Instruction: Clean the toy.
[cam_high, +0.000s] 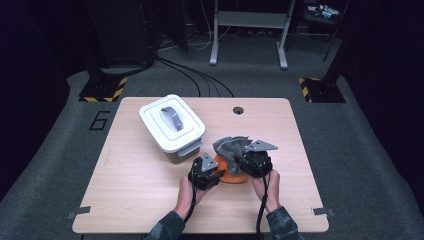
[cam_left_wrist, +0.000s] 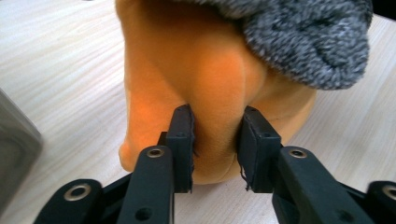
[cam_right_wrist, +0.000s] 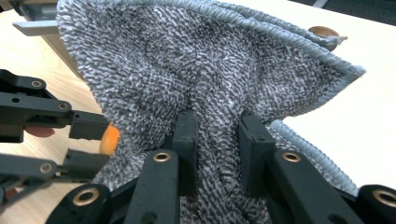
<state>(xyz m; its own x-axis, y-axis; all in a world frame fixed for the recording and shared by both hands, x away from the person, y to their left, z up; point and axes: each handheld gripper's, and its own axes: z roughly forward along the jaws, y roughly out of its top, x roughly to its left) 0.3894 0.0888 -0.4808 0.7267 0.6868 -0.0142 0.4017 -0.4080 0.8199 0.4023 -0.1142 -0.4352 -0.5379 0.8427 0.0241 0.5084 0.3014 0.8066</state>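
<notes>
An orange soft fabric item lies on the table's near middle, partly covered by a grey knitted cloth. My left gripper sits at its left side. In the left gripper view its pads pinch a fold of the orange item, so my left gripper is shut on it, with the grey cloth draped above. My right gripper is on the right; in its own view my right gripper is shut on a bunched fold of the grey cloth. The left gripper shows there beside a sliver of orange.
A white lidded container with a grey handle stands just left of and behind the bundle, close to my left gripper. A round cable hole is at the table's far middle. The wooden tabletop has room at the left, front and right.
</notes>
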